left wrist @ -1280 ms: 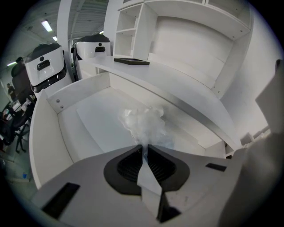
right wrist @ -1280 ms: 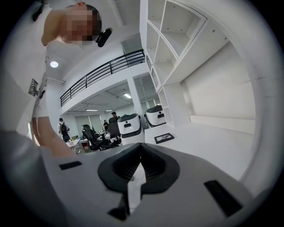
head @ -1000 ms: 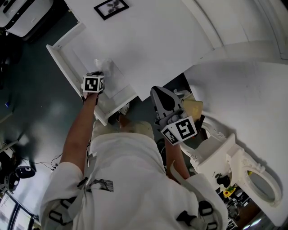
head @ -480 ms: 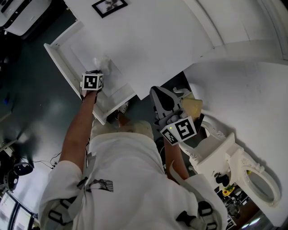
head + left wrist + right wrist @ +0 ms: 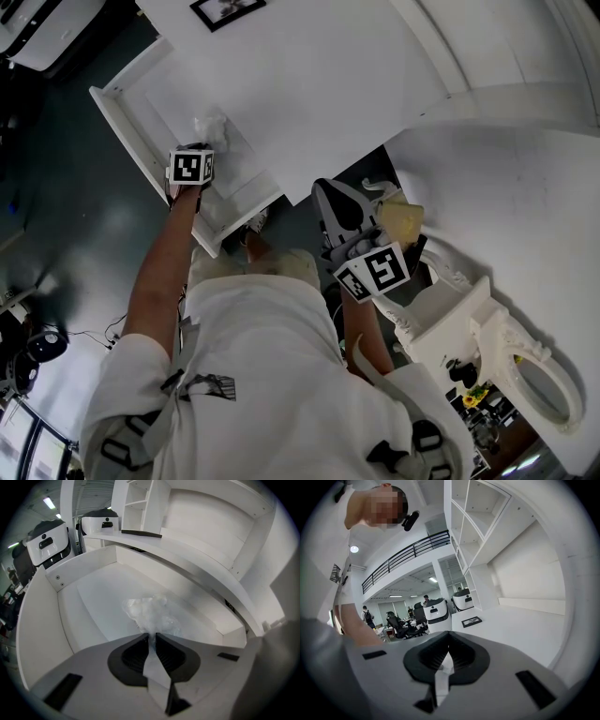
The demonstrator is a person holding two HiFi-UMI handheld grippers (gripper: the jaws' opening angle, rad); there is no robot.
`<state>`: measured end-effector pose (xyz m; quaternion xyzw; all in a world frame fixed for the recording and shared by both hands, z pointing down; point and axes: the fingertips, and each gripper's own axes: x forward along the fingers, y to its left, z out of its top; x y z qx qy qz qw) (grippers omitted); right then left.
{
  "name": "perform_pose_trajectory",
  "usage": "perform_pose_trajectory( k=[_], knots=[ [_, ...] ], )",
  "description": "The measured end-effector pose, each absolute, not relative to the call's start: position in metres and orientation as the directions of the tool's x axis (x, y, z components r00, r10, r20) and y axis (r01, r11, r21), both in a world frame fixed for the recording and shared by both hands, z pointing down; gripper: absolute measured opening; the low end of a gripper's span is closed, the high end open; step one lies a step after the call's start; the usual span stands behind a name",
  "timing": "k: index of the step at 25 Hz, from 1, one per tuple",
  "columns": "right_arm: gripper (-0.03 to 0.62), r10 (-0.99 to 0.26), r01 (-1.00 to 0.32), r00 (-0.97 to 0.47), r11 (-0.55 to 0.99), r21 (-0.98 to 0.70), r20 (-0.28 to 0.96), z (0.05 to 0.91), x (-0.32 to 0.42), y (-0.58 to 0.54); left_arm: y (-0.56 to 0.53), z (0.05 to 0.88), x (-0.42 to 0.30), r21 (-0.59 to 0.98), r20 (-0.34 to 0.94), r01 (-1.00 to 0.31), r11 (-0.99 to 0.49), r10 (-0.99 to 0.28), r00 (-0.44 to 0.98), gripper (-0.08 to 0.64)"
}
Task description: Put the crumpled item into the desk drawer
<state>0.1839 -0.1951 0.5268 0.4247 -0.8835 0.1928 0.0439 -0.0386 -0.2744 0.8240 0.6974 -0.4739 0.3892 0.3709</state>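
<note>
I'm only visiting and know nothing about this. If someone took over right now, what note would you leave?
Left claw: shut on the crumpled wad, over the floor of the open drawer.
Right claw: shut, empty, near the person's body.
Done: drawer open, wad picked up and above it.
Left: release the wad, withdraw, probably close the drawer.

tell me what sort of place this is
Probably an open-plan office or lab hall: a white desk with an open drawer, shelving, and office chairs under a railed mezzanine.
</note>
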Motion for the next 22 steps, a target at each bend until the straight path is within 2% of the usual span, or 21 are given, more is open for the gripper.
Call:
perform_pose_trajectory(
  k=[11, 16, 19, 22],
  knots=[
    [0.009, -0.737, -0.767, -0.635, 0.564, -0.306, 0.233, 0.527, 0.186, -0.194, -0.273, 0.825, -0.039, 0.138, 0.9, -0.948, -0.286, -0.363, 0.241, 0.056],
    [0.01, -0.739, -0.766, -0.635, 0.564, -0.308, 0.226, 0.526, 0.187, -0.193, -0.273, 0.823, -0.041, 0.121, 0.897, -0.951, -0.285, -0.379, 0.228, 0.115],
    [0.009, -0.742, -0.766, -0.634, 0.564, -0.309, 0.216, 0.525, 0.187, -0.192, -0.278, 0.818, -0.044, 0.083, 0.879, -0.952, -0.295, -0.429, 0.209, 0.255],
    [0.01, -0.744, -0.762, -0.637, 0.568, -0.31, 0.203, 0.522, 0.185, -0.191, -0.278, 0.809, -0.046, 0.078, 0.867, -0.954, -0.289, -0.453, 0.208, 0.282]
  ],
)
